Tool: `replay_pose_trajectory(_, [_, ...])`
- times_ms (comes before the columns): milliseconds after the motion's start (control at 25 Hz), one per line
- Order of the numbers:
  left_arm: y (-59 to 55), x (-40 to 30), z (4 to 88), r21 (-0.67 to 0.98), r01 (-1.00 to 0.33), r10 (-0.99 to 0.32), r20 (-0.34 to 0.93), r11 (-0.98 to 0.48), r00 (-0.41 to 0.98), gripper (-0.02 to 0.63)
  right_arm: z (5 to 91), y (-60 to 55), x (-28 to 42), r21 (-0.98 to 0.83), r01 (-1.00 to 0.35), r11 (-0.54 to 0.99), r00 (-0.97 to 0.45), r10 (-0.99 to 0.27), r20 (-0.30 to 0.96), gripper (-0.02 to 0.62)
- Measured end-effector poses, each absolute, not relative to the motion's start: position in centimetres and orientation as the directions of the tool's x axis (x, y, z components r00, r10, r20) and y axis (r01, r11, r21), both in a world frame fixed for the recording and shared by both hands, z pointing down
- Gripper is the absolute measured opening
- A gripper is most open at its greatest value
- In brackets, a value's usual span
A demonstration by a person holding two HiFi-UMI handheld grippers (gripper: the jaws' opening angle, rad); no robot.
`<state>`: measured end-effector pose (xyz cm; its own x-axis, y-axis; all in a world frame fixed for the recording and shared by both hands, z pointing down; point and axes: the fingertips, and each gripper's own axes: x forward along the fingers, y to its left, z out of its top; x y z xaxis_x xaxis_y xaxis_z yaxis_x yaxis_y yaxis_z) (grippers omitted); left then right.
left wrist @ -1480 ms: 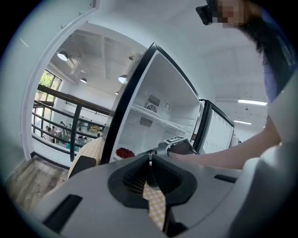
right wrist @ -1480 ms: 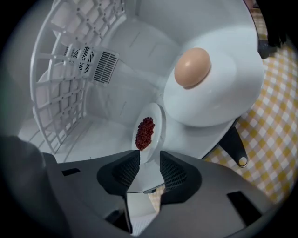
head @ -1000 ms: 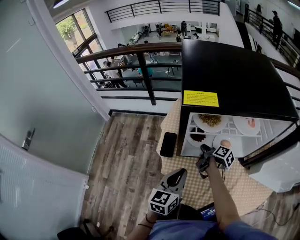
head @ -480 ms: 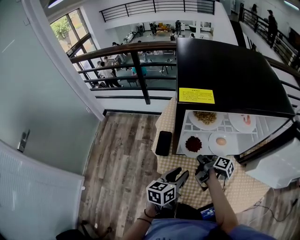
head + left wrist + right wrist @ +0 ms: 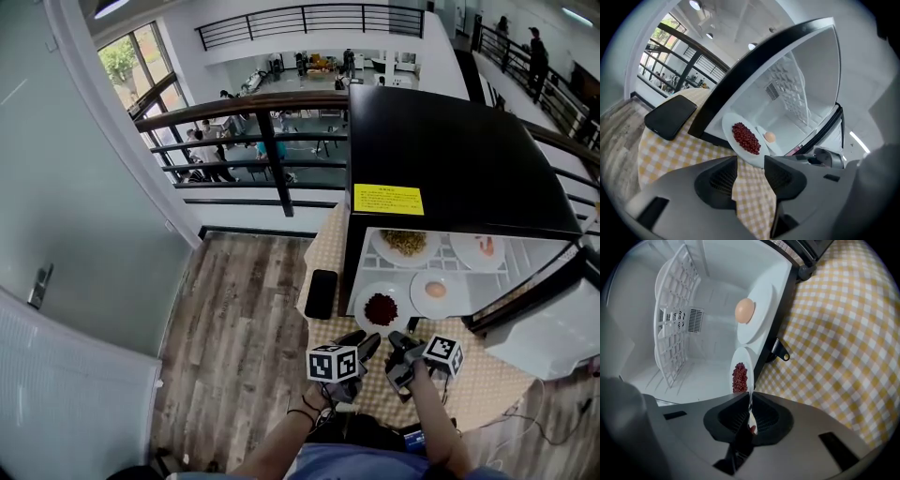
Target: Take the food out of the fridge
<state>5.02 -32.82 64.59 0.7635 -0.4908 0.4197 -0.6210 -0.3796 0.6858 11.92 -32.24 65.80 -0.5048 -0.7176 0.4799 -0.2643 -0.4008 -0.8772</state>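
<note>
Pull-out step: the right gripper (image 5: 750, 401) has its jaws just clenched on the bean plate (image 5: 747, 357) rim; next, the left gripper (image 5: 750, 161), jaws just opened and empty, must take the rim ahead.

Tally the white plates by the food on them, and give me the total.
plate of red beans: 1
plate with an egg: 1
plate of yellowish food: 1
plate with pink food: 1
Total: 4
</note>
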Motion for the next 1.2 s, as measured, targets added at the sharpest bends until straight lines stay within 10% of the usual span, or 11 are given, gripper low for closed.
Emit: replay_pose_trajectory(1200, [-28.8,1.8,56.6,0.87,-0.408,-0.594,0.18,-0.275,0.784,0.075,56.2,-25.7,8.7,-0.87,-0.486,-0.078,-0.59,-0.706,0.393,0.046])
